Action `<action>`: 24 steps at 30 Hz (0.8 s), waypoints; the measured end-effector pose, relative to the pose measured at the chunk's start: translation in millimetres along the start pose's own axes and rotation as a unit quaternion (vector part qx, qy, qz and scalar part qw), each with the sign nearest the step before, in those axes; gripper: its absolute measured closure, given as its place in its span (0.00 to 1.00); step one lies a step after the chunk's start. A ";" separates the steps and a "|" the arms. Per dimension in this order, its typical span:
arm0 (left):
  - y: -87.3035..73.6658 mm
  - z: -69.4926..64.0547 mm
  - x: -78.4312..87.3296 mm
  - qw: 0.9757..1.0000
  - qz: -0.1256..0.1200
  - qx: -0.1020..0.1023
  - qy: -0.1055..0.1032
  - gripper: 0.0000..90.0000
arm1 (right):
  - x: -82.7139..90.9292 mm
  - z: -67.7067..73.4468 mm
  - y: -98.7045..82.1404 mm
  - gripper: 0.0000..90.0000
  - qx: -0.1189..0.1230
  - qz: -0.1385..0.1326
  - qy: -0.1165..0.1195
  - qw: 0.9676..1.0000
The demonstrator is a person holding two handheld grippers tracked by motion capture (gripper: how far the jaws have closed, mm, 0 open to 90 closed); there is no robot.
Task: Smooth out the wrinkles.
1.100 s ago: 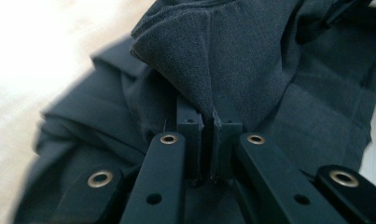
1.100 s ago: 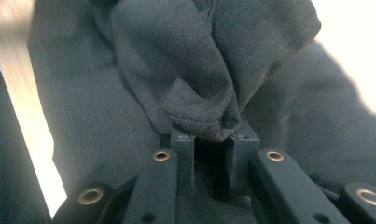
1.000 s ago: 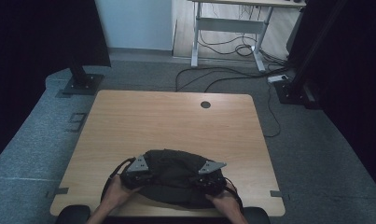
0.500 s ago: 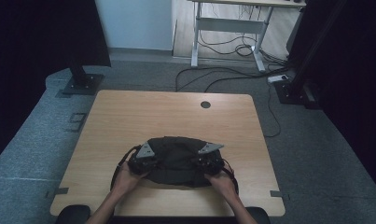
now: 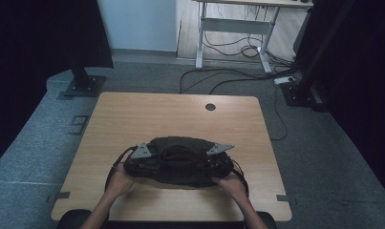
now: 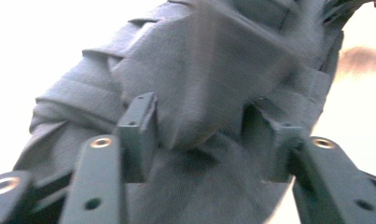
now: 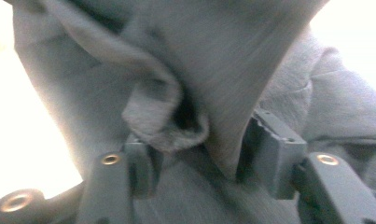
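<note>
Table [image 5: 147,114], wooden, light-toned, lies before you with a round cable hole [image 5: 210,107] near its far edge and bare wood over most of its far half. Garment [image 5: 180,160], dark grey and bunched into a rounded heap, rests on the near half of the table, about midway between the left and right edges, and it lies between your two grippers. In the left gripper view the cloth [image 6: 209,84] runs in stacked folds from lower left to upper right; in the right gripper view it [image 7: 143,88] shows a rolled hem curling toward the camera.

Your left gripper [image 5: 138,157] sits at the left end of the heap, its grey plate tilted up. Its jaws have just been opening: in the left gripper view [image 6: 199,135] they stand apart with a pointed fold of cloth between them, the left pad close against the fold, the right pad standing just off it, so the cloth is released rather than pinched. Your right gripper [image 5: 218,158] sits at the right end of the heap. Its jaws too have just been opening: in the right gripper view [image 7: 199,149] the rolled hem and a flap of cloth hang between the parted pads, loose, with no squeeze on them.

Your hands [image 5: 119,175] rest on the table at the near side of the heap, one behind each gripper.
</note>
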State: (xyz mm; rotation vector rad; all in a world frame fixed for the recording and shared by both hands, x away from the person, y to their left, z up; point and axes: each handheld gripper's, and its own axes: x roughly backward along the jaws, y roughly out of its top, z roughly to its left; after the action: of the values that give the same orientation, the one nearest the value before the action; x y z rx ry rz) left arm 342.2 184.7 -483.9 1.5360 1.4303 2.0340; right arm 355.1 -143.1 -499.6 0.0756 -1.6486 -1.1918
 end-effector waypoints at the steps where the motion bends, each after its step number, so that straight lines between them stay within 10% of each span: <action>1: 0.1 0.7 6.7 1.000 -0.003 -0.002 -0.006 0.44 | 5.7 1.1 -0.3 0.46 0.007 0.003 -0.002 1.000; 9: 6.5 15.5 34.1 1.000 -0.021 0.009 0.012 0.33 | 57.9 -6.1 -15.0 0.40 0.000 0.004 -0.011 1.000; 16: 30.5 12.3 6.0 0.998 -0.031 0.052 0.013 0.26 | 52.3 -13.8 -7.5 0.27 -0.048 -0.025 -0.024 0.998; 24: 13.7 -21.2 -38.0 0.996 0.090 0.010 0.028 0.18 | 8.9 6.8 -9.6 0.16 -0.046 0.010 -0.043 0.998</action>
State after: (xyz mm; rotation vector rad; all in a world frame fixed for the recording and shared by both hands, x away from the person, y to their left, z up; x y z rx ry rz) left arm 345.9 140.8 -496.1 1.6836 1.3806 2.1866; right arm 341.4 -148.5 -500.0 -0.0498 -1.6617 -1.2692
